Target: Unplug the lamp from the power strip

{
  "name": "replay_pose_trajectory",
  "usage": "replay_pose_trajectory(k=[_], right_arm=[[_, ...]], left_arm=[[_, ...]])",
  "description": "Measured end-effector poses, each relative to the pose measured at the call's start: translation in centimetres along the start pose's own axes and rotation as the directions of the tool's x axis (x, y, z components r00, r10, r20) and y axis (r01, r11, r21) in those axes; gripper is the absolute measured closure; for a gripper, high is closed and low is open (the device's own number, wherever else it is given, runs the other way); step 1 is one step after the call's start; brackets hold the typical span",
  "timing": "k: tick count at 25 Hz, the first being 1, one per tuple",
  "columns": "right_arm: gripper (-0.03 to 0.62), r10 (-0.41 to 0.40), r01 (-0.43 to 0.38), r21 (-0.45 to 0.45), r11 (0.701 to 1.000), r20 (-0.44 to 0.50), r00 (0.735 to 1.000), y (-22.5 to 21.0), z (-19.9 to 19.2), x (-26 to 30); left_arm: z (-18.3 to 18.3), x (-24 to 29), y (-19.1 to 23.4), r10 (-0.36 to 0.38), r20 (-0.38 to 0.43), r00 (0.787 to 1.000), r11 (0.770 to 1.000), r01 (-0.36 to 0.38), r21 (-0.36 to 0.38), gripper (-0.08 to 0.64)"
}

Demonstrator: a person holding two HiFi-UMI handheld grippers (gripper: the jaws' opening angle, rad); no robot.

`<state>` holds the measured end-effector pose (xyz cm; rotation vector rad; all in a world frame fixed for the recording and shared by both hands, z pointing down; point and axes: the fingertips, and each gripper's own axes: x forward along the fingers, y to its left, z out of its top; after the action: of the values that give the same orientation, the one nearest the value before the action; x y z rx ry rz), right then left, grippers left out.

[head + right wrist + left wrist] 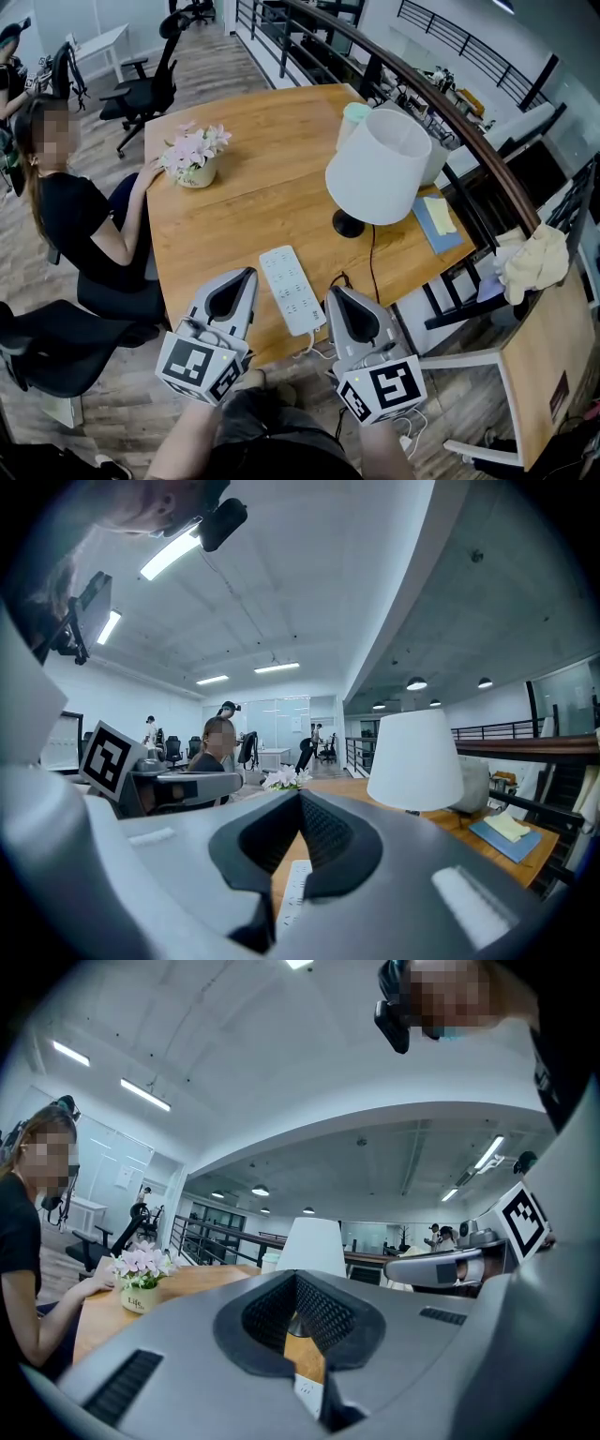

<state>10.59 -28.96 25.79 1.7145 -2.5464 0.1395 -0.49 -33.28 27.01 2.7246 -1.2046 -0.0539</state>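
Nearest the lens, left gripper (247,273) and right gripper (332,291), held side by side at the near edge of a wooden counter (262,131) and pointing roughly level across it. Jaws of each closed tip to tip, with nothing between the pads, as confirmed in the left gripper view and the right gripper view. White power strip (292,289) flat on the counter, lying between the two pairs of jaws and just below their level, its long axis running away from them; white lead (315,349) trailing from its near end over the counter edge. Lamp (378,166) upright ahead and to the right of the right jaws, well apart from them, white-shaded, on a black round base (348,225). Black cord (372,267) running from the base back toward the near edge, passing just right of the right jaws; its plug end near the strip not clearly discernible. Potted pink flowers (195,159) ahead and to the left of the left jaws, far across the counter, with the hand (150,173) of a seated person (80,211) just beside them. Blue folder (427,232) topped by a yellow pad (438,214) to the right of the lamp, near the counter's right edge.
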Motion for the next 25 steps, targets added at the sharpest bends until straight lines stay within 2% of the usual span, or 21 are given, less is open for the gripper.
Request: replay_pose_trajectory(k=[19,25], right_arm=[[0.584,0.023,-0.022,-0.009,1.000,0.041,0.999,0.9,1.6,0.0],[0.584,0.025,-0.022,-0.046,0.999,0.052,0.998,1.2,1.9,-0.4]], left_arm=[[2.3,-1.1,0.5,0.013,0.041,0.999,1.000,-0.012,-0.016,0.564],[2.6,-1.8,0.9,0.018,0.040,0.999,1.000,-0.017,-0.015,0.565]])
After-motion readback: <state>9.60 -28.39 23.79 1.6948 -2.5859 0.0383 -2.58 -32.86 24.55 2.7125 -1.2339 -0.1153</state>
